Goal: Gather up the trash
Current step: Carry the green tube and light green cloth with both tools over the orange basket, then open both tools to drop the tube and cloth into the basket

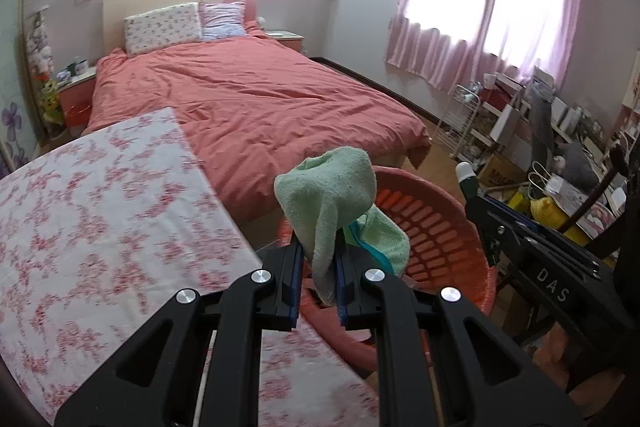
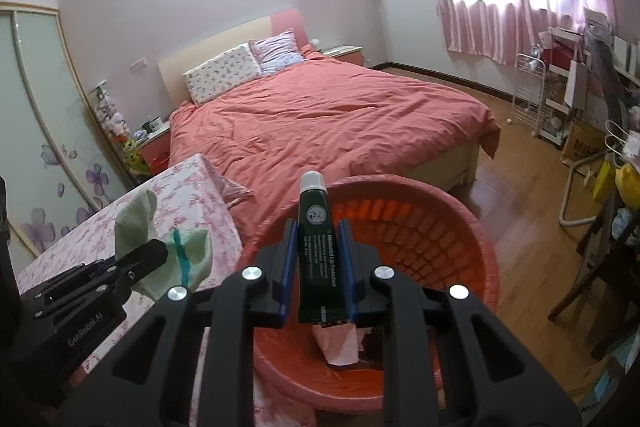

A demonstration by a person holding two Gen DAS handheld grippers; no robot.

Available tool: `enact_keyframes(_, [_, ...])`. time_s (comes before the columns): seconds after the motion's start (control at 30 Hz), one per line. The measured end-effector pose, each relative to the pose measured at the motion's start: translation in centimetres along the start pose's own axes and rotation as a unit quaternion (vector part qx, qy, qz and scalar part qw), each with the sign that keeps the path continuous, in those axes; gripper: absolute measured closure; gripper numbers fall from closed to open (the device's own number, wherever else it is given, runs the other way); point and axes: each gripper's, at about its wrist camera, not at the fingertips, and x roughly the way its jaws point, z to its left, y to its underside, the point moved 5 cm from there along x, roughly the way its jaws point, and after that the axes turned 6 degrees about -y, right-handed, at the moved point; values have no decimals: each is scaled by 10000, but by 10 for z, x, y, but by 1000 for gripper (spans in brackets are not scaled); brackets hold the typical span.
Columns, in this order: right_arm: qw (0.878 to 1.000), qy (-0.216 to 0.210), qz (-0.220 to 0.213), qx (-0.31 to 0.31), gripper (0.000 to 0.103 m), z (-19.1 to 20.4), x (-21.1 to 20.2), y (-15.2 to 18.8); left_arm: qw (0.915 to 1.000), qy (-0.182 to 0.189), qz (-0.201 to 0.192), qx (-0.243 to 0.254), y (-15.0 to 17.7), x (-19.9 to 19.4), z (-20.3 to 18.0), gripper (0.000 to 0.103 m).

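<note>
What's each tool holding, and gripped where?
Left tool: crumpled light-green terry cloth, pinched at its hanging lower fold. Right tool: dark green lip-balm tube, clamped across its lower body.

Each view looks forward and downward along its own hand-held gripper, close above the red basket (image 1: 448,227) ahead. Both share the basket, the bed (image 2: 340,123) beyond, and the tabletop (image 1: 100,207) leftward.

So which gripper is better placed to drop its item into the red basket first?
Probably the right gripper: its dark tube already sits over the red basket. The left gripper, holding the green cloth, is near the rim beside the floral table.
</note>
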Motion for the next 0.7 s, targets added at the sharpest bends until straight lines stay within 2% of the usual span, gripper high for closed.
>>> enact_keyframes(0.33, [9994,177,29,280,82,-39,3,8,9994,153,225,219,6,23,-34,90])
enact_keyframes(0.7, [9987,100,93,486,82,-58,15,11,9983,187,456,305,10,41,-52,90])
